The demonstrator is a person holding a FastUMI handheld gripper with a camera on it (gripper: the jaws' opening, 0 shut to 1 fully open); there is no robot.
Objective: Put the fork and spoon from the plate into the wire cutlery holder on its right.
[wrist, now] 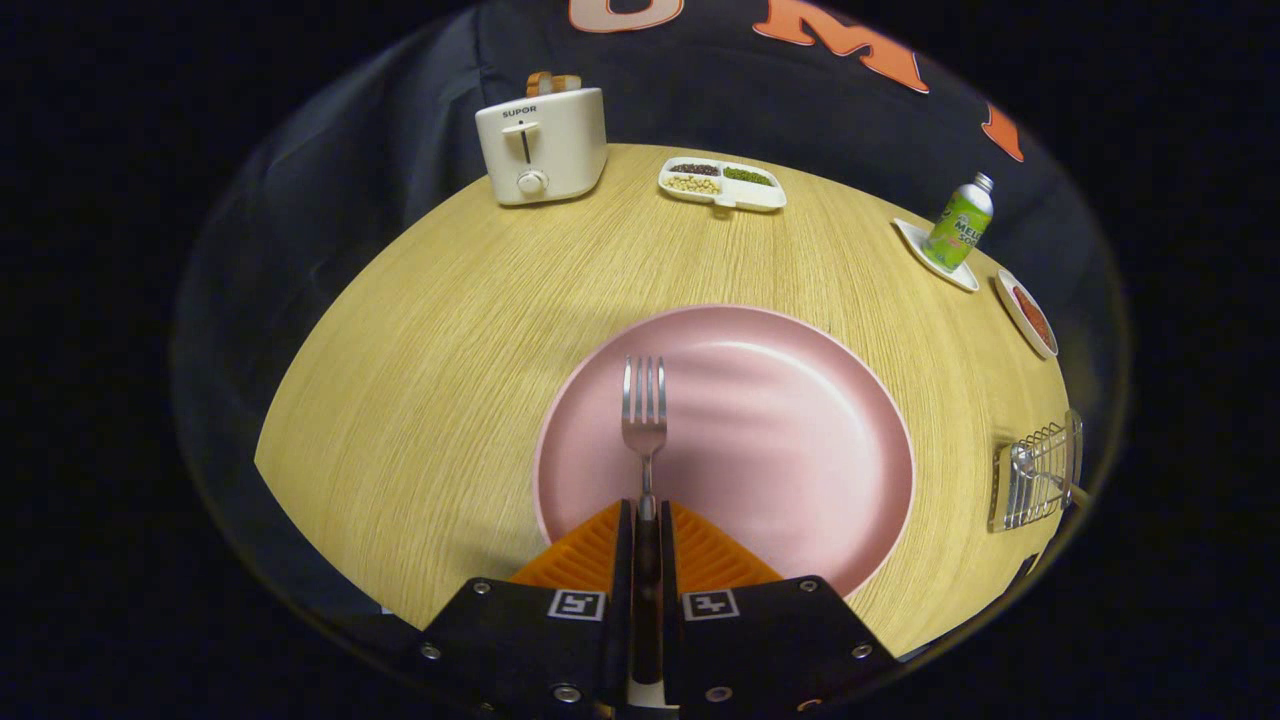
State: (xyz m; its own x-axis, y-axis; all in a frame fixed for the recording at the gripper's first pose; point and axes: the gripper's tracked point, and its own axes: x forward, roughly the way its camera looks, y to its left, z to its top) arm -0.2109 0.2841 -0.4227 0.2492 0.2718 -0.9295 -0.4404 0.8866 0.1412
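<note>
Gripper view: looks across a round wooden counter (420,330).
Claw: claw (647,520) is pressed together on the fork (645,420) handle, orange ribbed fingers (590,555) on both sides of it.
Fork: held straight ahead of the fingers, tines pointing away, over the near-left part of the pink plate (780,420).
Plate: near the counter's near edge, centre-right.
Wire cutlery holder: wire cutlery holder (1035,475) sits at the right edge, well apart from the plate; spoon (1030,468) already lies in it.
Far edge: white toaster (540,145) at left, divided snack tray (722,184) at middle.
Far-right edge: green bottle (958,222) on a white coaster (935,255), small dish (1028,312) beside it.
</note>
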